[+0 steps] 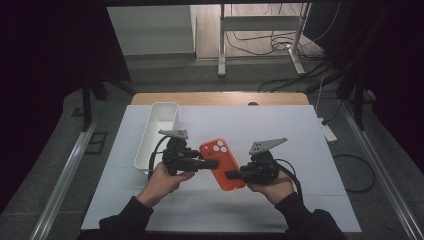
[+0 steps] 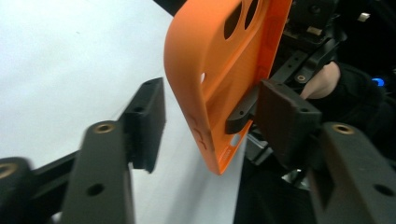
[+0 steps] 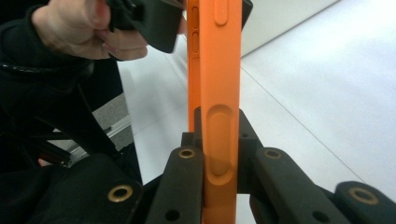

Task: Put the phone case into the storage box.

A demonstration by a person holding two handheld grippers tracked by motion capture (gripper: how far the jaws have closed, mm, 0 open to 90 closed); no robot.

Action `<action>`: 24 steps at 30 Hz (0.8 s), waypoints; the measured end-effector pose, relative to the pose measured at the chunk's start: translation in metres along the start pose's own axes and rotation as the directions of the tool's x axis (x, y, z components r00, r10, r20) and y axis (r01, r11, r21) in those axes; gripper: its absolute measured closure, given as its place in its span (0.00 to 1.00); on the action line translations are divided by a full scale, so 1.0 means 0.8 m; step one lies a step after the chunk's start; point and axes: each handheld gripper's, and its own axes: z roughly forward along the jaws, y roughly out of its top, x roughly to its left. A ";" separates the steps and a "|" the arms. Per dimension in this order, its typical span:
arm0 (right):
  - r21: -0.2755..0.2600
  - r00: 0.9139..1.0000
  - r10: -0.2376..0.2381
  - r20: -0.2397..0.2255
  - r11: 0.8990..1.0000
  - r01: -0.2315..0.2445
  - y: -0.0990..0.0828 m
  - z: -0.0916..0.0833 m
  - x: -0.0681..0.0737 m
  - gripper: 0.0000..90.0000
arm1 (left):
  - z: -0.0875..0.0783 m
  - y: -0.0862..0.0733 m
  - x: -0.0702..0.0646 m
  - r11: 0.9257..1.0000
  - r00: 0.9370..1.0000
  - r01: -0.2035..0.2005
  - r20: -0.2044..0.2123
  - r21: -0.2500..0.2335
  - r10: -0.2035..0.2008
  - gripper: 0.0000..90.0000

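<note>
Above the white counter, the orange plastic phone case with camera cut-outs is held off the surface between your two tools. Your right hand-held gripper is clamped on the case's lower end: the right gripper view shows both black jaws pressed flat against the two faces of the orange phone case, which stands edge-on and upright between them, side button mouldings facing the camera. Your left hand-held gripper sits at the case's upper part with its jaws parted. In the left gripper view the orange phone case hangs in the gap; one pad stands clear of the case's outer back, and the other lies at the case's open inner side, where I cannot tell whether it touches. The pads do not press the case.

The high view alone gives the layout: a white rectangular plastic bin stands on the counter just left of your left hand, and your right hand is near the counter's middle. The left gripper view adds the case's hollow interior.
</note>
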 end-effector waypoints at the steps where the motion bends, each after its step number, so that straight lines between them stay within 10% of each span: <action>1: 0.000 1.000 0.000 0.000 1.000 0.000 0.000 0.000 0.000 0.94 | 0.000 0.000 -0.001 1.000 1.000 -0.004 -0.015 0.002 0.004 0.44; 10: -0.017 0.998 0.011 0.058 1.000 -0.010 -0.001 -0.005 -0.005 0.94 | -0.002 0.002 -0.007 0.998 0.989 -0.062 -0.136 0.011 0.062 0.19; 24: -0.049 0.989 -0.001 0.149 0.999 0.008 -0.002 -0.012 -0.005 0.94 | -0.005 0.002 -0.013 0.994 0.944 -0.094 -0.312 0.056 0.107 0.02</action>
